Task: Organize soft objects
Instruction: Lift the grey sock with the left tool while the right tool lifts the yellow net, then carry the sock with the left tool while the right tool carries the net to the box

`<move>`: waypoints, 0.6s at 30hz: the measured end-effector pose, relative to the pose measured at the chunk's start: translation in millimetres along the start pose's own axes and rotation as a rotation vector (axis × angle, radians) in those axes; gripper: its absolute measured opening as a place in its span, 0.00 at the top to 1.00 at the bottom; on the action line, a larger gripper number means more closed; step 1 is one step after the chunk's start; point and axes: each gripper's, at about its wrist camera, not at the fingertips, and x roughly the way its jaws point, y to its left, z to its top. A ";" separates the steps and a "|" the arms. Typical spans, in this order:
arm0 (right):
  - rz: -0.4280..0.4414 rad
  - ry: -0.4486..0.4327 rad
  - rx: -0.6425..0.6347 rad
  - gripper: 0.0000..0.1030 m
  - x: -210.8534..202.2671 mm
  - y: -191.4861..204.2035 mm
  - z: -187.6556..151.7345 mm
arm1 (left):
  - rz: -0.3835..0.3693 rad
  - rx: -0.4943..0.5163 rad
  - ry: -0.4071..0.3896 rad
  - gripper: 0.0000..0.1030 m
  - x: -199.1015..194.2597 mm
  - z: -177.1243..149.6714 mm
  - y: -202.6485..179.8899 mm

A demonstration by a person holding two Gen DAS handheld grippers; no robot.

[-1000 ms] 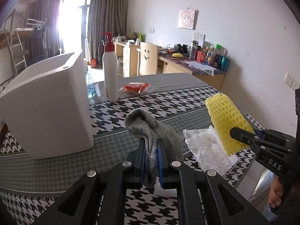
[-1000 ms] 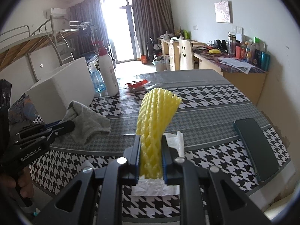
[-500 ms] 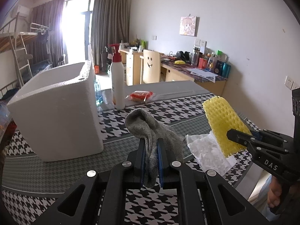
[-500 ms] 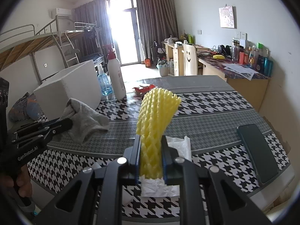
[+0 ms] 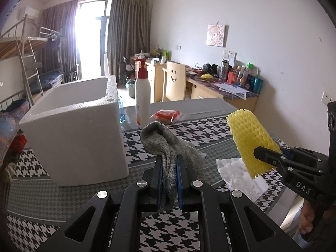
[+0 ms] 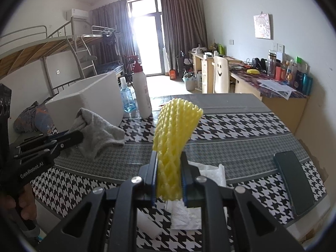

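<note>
**Both soft pieces lifted, box waiting to the left**

The left gripper (image 5: 169,180) is pinching the grey cloth (image 5: 168,145); the right gripper (image 6: 168,180) is squeezing the yellow foam net (image 6: 174,130). Both are hanging above the houndstooth table (image 6: 241,126). Carrying them well probably means clearing the rim of the white foam box (image 5: 73,130) before letting go, one piece at a time

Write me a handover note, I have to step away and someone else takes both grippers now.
Left gripper: shut on the grey cloth, held off the table.
Right gripper: shut on the yellow foam net, also lifted.
White foam box: open, ahead on the left; nothing visible inside.
White foam sheet: on the table.
Done: both picked up.
Left: place cloth and net, probably in the box; then the sheet.
</note>
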 end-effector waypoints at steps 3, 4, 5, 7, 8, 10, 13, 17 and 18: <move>0.003 -0.002 -0.003 0.79 2.5 3.2 3.4 | 0.002 0.006 -0.015 0.88 -2.4 5.8 2.3; 0.001 -0.005 -0.008 0.79 2.9 4.1 4.9 | 0.004 0.011 -0.022 0.88 -3.3 8.2 1.8; 0.001 -0.008 -0.010 0.79 2.9 4.4 6.4 | 0.005 0.017 -0.029 0.88 -4.1 9.7 1.7; 0.007 -0.020 -0.011 0.79 2.4 5.2 9.7 | 0.010 0.028 -0.038 0.88 -4.5 11.6 1.5; 0.013 -0.030 -0.010 0.79 1.8 5.5 10.7 | 0.012 0.028 -0.039 0.88 -3.9 12.0 2.0; 0.014 -0.042 -0.007 0.79 1.0 5.3 13.2 | 0.009 0.032 -0.039 0.88 -3.0 13.4 1.9; 0.009 -0.046 -0.009 0.79 2.4 4.3 17.3 | 0.009 0.034 -0.048 0.88 -3.1 18.9 2.6; 0.009 -0.050 -0.017 0.79 3.6 4.9 23.6 | 0.018 0.044 -0.061 0.88 -5.4 22.7 3.7; 0.011 -0.051 -0.020 0.79 3.8 5.3 24.7 | 0.024 0.047 -0.062 0.88 -5.4 24.4 4.4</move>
